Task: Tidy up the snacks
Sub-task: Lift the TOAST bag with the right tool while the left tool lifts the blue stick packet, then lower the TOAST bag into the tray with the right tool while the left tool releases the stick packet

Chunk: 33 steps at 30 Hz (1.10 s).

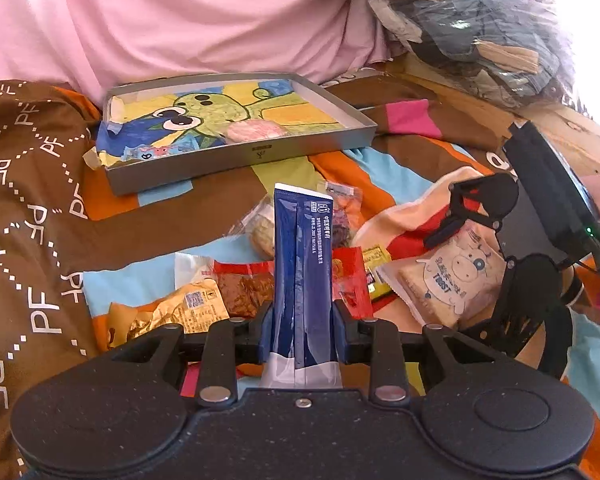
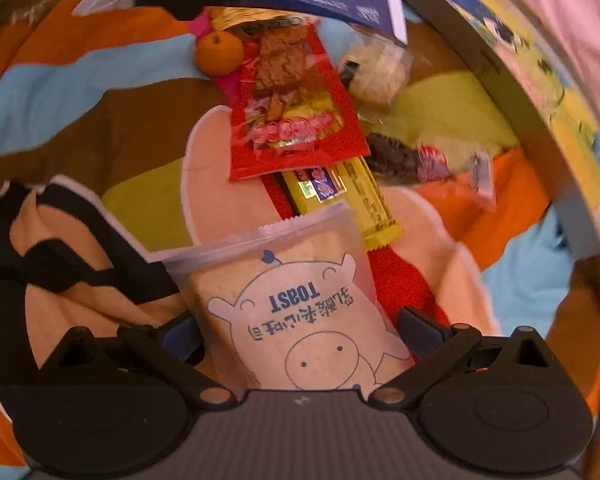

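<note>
Left gripper (image 1: 303, 322), low in the middle of its own view, is clamped on a long blue sachet (image 1: 303, 264) that stands upright between the blue pads, its silver end tucked back toward the camera. Beyond it, in the upper middle of the frame, sits the shallow grey tray (image 1: 236, 160), lined with a cartoon drawing and already holding a pink round snack (image 1: 256, 131) and a few small wrappers at its near left corner.

At the bottom centre of the right wrist view, the right gripper (image 2: 300, 328) has its jaws set wide on either side of a toast packet (image 2: 296, 312) printed with a pig. The pads seem just beside the wrapper's edges; I cannot tell whether they press it yet. Above it in that frame lie a yellow bar (image 2: 364, 200), a red packet (image 2: 292, 120) and a small orange (image 2: 219, 53), all loose on the patterned bedspread (image 2: 80, 100).

To my eye, the sachet's delivery is the step in hand. It would go best carried flat over the tray's near wall and laid along a bare strip of the drawing, clear of the pink snack, before the pads part. The toast is soft, so a gentle squeeze low on the packet should do; the crinkly wrapper could slip otherwise.
</note>
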### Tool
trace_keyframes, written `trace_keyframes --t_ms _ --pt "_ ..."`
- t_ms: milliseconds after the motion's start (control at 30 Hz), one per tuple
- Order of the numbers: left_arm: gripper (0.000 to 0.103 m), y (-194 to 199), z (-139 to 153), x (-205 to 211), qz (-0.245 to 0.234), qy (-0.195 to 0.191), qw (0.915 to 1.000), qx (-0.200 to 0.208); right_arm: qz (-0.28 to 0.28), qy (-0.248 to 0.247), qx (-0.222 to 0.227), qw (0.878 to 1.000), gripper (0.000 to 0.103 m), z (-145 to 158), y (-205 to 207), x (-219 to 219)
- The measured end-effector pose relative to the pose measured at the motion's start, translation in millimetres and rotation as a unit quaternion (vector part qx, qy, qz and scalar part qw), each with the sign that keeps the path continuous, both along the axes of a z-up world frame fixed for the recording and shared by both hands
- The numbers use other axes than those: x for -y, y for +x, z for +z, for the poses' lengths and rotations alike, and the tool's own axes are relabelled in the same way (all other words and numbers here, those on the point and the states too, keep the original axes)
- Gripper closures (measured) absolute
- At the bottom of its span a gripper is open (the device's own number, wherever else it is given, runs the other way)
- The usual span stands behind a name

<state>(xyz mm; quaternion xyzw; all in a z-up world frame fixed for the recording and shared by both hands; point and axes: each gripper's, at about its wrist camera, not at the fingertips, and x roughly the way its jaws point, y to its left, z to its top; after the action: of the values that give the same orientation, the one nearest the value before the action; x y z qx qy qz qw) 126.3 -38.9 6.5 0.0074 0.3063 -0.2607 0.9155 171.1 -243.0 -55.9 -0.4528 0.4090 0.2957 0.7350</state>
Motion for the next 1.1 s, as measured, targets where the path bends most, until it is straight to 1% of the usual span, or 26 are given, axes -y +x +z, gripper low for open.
trace_keyframes --t_ms 33,67,200,400,433,533,633,733,833,967,1100 --pt "0.071 1.3 0.7 0.0 0.003 -0.003 1.0 0.0 -0.004 0.009 -0.008 1.0 0.004 -0.1 0.9 2.7" --pt "0.071 2.6 1.6 0.1 0.003 -0.005 1.0 -0.001 -0.008 0.018 -0.012 1.0 0.008 -0.2 0.4 5.7" --pt "0.071 6.6 5.8 1.0 0.003 -0.007 1.0 0.005 -0.014 0.046 -0.004 0.999 0.018 0.6 -8.3 13.8" --pt "0.071 12.2 9.8 -3.7 0.015 -0.013 0.9998 0.003 -0.04 0.091 0.012 0.995 0.024 6.7 -14.2 20.0" --pt "0.071 13.2 10.1 -5.0 0.018 -0.013 0.9997 0.002 -0.043 0.098 0.016 0.994 0.024 11.5 -14.3 20.8" --pt "0.071 18.6 11.3 -10.2 0.033 -0.016 0.9993 -0.002 -0.044 0.107 0.049 0.992 0.024 21.4 -19.2 15.8" --pt "0.071 24.5 13.2 -16.6 0.048 -0.02 0.9986 -0.002 -0.046 0.116 0.095 0.988 0.025 31.7 -18.8 5.2" --pt "0.071 34.7 17.5 -23.1 0.066 -0.022 0.9976 -0.002 -0.045 0.131 0.145 0.98 0.024 47.2 -18.8 -6.5" --pt "0.071 49.7 26.0 -30.1 0.088 -0.031 0.9957 0.001 -0.052 0.157 0.188 0.968 0.024 65.0 -12.0 -17.9" --pt "0.071 77.0 39.6 -38.3 0.114 -0.055 0.9919 0.006 -0.077 0.205 0.233 0.948 0.024 87.3 6.5 -31.0" --pt "0.071 110.2 53.5 -41.2 0.133 -0.057 0.9892 0.017 -0.107 0.234 0.269 0.928 0.024 104.7 30.7 -37.3"
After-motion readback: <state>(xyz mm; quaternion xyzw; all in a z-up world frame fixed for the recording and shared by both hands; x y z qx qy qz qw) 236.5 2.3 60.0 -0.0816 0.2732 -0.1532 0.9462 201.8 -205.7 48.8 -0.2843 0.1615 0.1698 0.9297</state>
